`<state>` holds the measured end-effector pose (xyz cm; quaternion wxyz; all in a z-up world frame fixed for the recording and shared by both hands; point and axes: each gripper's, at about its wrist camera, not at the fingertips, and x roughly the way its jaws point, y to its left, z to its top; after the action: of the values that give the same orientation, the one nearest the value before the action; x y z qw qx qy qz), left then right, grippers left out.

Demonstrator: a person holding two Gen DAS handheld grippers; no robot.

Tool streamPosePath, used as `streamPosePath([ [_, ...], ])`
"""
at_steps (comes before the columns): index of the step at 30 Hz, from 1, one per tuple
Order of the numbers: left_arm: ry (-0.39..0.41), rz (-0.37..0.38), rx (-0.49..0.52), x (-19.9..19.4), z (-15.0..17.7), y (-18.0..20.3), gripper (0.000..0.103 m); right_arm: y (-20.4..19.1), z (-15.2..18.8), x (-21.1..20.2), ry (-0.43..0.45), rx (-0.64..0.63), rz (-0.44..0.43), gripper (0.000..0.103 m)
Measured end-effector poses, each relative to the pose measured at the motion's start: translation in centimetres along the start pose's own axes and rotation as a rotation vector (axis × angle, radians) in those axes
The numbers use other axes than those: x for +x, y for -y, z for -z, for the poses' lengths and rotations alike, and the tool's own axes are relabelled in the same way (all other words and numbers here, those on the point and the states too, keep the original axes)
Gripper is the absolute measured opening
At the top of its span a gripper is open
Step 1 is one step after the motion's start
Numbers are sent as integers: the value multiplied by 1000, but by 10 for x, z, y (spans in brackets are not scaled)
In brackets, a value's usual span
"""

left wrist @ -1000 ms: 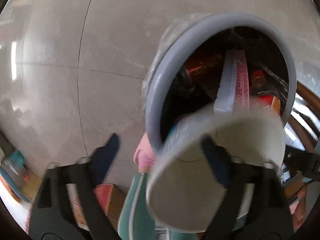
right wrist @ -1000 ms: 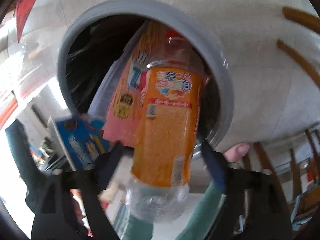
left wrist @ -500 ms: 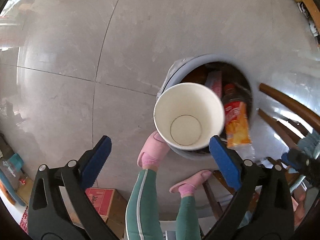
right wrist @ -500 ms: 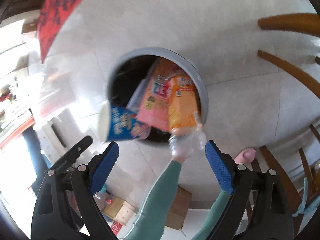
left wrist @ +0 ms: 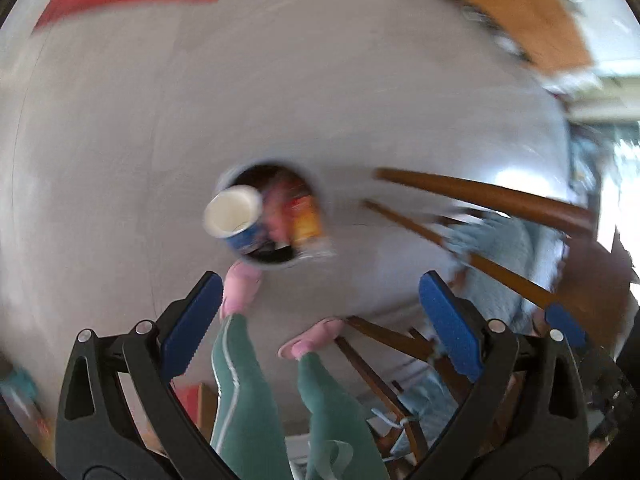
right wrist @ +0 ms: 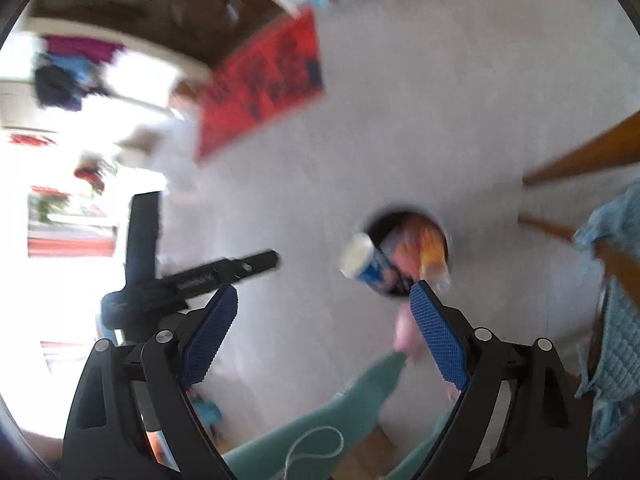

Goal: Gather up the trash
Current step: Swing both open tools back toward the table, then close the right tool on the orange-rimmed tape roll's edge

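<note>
Two grippers, L (left wrist: pixel 320 328) and R (right wrist: pixel 324 336), both spread wide, holding nothing, pointed down at floor. One bin (left wrist: pixel 320 196) well below, ahead of both, nearer L's centre line. One cup (left wrist: pixel 234 216) tilted at rim, mouth up; one orange bottle (left wrist: pixel 306 222) inside, upright-ish.

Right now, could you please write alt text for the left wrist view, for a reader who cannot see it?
Blurred fisheye view looking down at a round grey trash bin on a pale floor, with a white paper cup tipped at its rim beside colourful wrappers. The left gripper frames the bottom, its blue pads wide apart and empty, above green trouser legs and pink slippers.
</note>
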<state>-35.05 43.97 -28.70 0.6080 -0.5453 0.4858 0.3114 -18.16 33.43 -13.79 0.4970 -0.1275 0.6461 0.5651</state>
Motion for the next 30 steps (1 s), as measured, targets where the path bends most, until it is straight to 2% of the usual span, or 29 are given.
streamPosePath([
  [3,49,86,125,-50,5,78,96,5,15,-107,161,-22,31,87],
  [5,67,126,194,-70,14,119,96,23,30,-160,234,9,72,87],
  [7,61,177,299,-89,32,177,96,51,54,-215,312,77,121,87],
  [10,17,238,435,-93,65,246,96,107,103,-282,389,216,195,87],
  [12,-29,242,525,-89,88,289,96,139,137,-310,404,301,247,87],
  [13,-65,246,587,-81,103,314,96,164,166,-325,409,368,293,87],
  [14,-98,262,627,-73,114,331,96,182,189,-334,405,422,316,87],
  [17,-227,252,789,-30,172,393,96,234,256,-344,389,600,337,87],
  [19,-298,251,849,-2,201,419,96,260,293,-342,379,678,337,86],
  [21,-336,216,890,22,225,441,96,276,322,-341,362,738,332,79],
  [22,-358,213,898,27,235,447,96,285,336,-339,359,760,323,79],
  [25,-404,199,931,56,272,466,96,300,360,-331,355,799,311,79],
  [27,-429,164,967,76,293,475,96,312,368,-325,353,822,292,76],
  [30,-448,116,1014,91,318,482,96,320,376,-317,323,822,315,74],
])
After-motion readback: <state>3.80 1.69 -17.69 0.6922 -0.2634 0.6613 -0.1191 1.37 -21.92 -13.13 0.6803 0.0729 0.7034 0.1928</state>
